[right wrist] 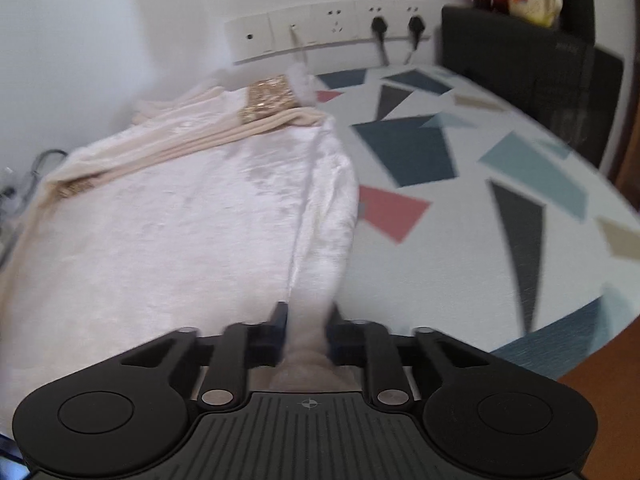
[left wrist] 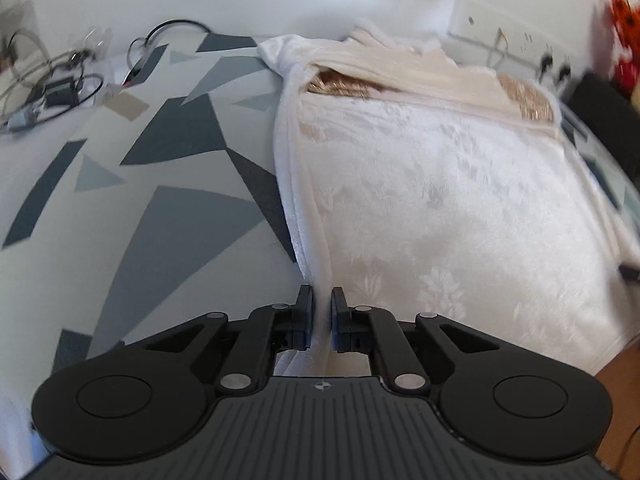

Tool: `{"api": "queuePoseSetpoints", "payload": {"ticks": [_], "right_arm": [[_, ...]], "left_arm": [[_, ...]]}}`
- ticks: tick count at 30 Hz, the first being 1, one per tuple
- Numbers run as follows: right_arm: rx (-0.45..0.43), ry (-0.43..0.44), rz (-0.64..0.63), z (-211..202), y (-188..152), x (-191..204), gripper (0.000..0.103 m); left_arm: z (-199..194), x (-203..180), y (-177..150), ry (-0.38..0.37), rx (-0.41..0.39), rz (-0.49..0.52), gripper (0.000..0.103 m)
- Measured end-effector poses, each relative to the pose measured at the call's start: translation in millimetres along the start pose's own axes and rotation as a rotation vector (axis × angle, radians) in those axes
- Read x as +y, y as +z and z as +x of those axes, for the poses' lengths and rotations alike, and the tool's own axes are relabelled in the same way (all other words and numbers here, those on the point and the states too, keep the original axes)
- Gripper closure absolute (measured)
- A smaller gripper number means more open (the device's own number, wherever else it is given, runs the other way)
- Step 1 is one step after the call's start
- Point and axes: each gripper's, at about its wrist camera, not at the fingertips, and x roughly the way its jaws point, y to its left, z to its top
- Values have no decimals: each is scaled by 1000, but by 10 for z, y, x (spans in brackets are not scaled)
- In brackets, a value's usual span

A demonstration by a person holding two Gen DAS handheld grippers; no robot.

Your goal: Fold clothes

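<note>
Pinching opposite folded edges of the plush white garment (left wrist: pixel 440 200), left tool (left wrist: pixel 321 300) and right tool (right wrist: pixel 306 320) are clamped.

Bright daylight, fisheye-warped edges, motion blur

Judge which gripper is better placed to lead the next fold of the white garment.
Neither clearly: the left gripper pinches the white garment at its left near edge, the right gripper its right near edge. Lifting both together seems likeliest.

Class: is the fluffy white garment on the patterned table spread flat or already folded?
Partly folded: the fluffy white garment has both side edges doubled inward.
</note>
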Motion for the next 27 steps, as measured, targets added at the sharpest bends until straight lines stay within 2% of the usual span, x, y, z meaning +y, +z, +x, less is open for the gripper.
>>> {"api": "queuePoseSetpoints", "payload": {"ticks": [3,6,10,16,20,24,27], "right_arm": [[-33,30,81,-124,33,-19,92],[-69,44,125,-333,8,-102,93],[-43,74,155,-630,-146,-168,94],[12,97,202,-1027,-408,-154,94],[-60,124,222,-1168,-174,-96,95],[-173,143,244,-1212,324,-25,95],[-230,160,261,-1161,723,10,96]], "left_arm": [[-197,146,-26,-13,-67,-90,95],[-401,191,-80,-35,-103,-110,95],[-686,176,-262,-71,-105,-108,96],[-1021,322,-557,-119,-111,-218,96],[-1073,352,-328,-144,-202,-220,96],[-1118,290,120,-176,-326,-202,96],[-1057,242,466,-177,-378,-193,96]]}}
